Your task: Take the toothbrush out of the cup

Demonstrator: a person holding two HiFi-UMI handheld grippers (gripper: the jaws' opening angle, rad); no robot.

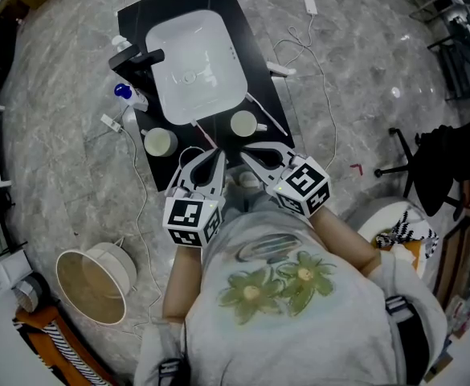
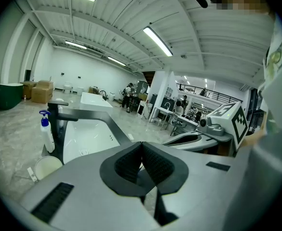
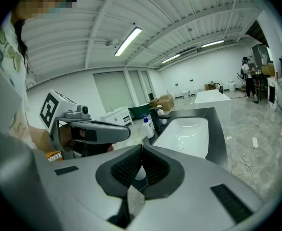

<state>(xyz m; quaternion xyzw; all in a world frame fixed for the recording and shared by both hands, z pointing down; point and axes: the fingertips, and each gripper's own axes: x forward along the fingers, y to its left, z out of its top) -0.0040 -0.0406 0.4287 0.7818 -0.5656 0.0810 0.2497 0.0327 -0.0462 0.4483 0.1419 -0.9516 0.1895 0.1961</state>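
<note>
The person is holding both grippers low over the near edge of the black table (image 1: 247,30), side by side, tips angling toward each other. The left gripper (image 1: 217,156) is keeping its fingers (image 2: 127,165) pressed together with nothing between them, and the right gripper (image 1: 247,154) is doing the same with its fingers (image 3: 155,167). What looks like a thin reddish toothbrush (image 1: 205,135) is lying flat on the table, outside both the left cup (image 1: 145,141) and the right cup (image 1: 231,124), between them. Its long axis is running diagonally from the basin's (image 1: 194,55) near rim toward the left gripper's tips. I cannot tell which end is carrying the bristles.
</note>
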